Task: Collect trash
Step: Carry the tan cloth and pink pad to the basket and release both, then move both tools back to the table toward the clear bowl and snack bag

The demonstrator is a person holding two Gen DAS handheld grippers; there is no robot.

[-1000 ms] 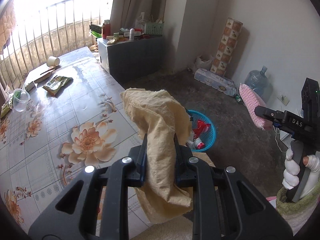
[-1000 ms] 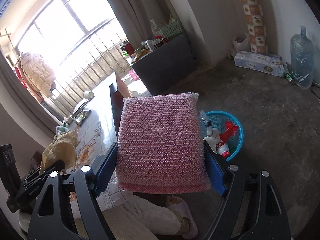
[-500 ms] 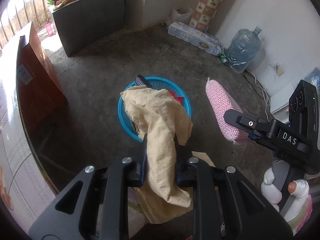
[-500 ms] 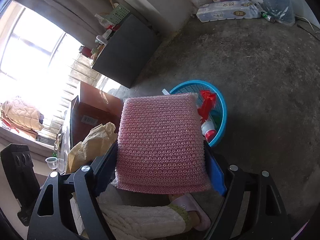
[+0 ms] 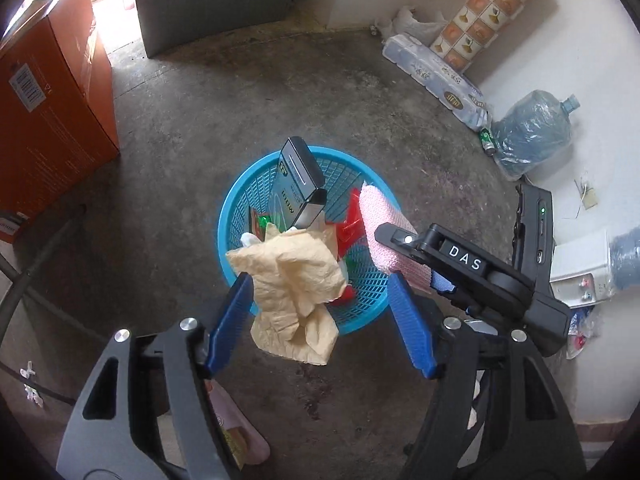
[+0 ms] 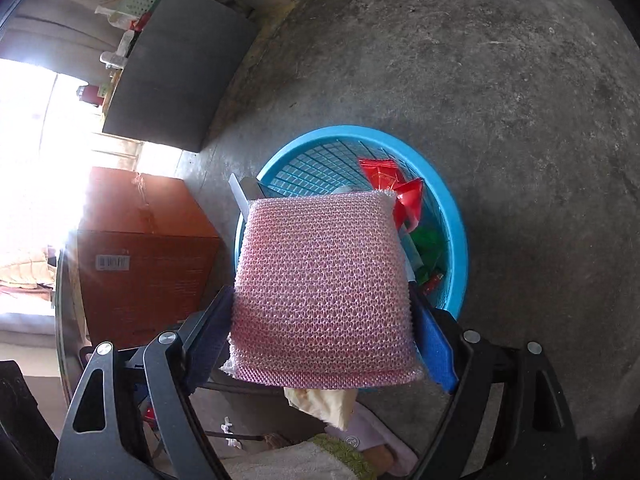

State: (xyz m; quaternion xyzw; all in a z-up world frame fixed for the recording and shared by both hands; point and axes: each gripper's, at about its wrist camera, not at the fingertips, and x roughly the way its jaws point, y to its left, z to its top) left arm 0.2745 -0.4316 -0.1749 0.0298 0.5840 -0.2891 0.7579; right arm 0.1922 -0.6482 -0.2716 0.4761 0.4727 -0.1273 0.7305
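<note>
Concrete floor (image 5: 240,92) below: left hand-held gripper (image 5: 320,308), previously clamping yellow cloth (image 5: 292,280), now opening over blue basket (image 5: 240,200); right hand-held gripper (image 6: 320,332) clamps pink sponge (image 6: 324,292) at 3 o'clock.

Blue basket (image 5: 240,200) on concrete floor (image 5: 192,120)

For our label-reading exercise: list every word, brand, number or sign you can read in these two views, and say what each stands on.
"DAS": white letters on the right hand-held gripper, seen from the left wrist view.
Dark carton in the blue basket: large white letters, not clearly readable.
Orange box: barcode label, too small to read.
Wrapped pack by the wall: round logo, blurred.
Nothing else readable.
</note>
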